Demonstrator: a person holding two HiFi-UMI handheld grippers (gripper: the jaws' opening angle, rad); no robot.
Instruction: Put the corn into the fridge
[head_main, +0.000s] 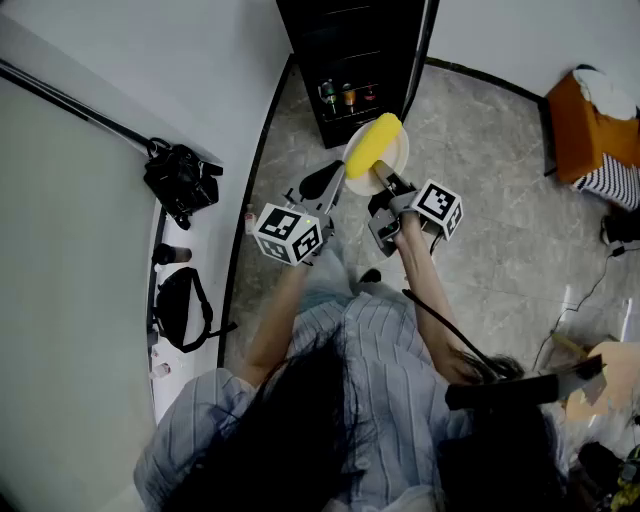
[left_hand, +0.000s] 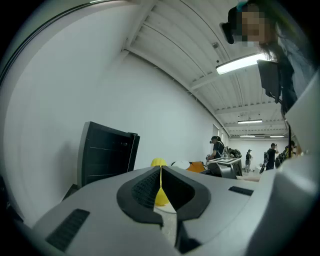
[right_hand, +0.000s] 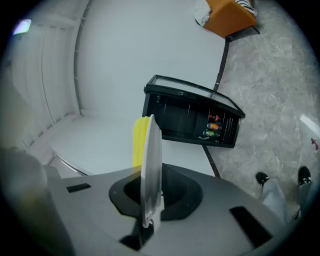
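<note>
Before the black fridge, right gripper jaws pinch a plate bearing corn, while left gripper jaws press together, empty.

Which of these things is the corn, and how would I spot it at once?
Find the black fridge with bottles showing inside. In front of it the right gripper holds a white plate by its rim. The corn lies on that plate, the only bright yellow thing there.

fridge cut off at top, corn half behind plate — bottles unreadably small
</note>
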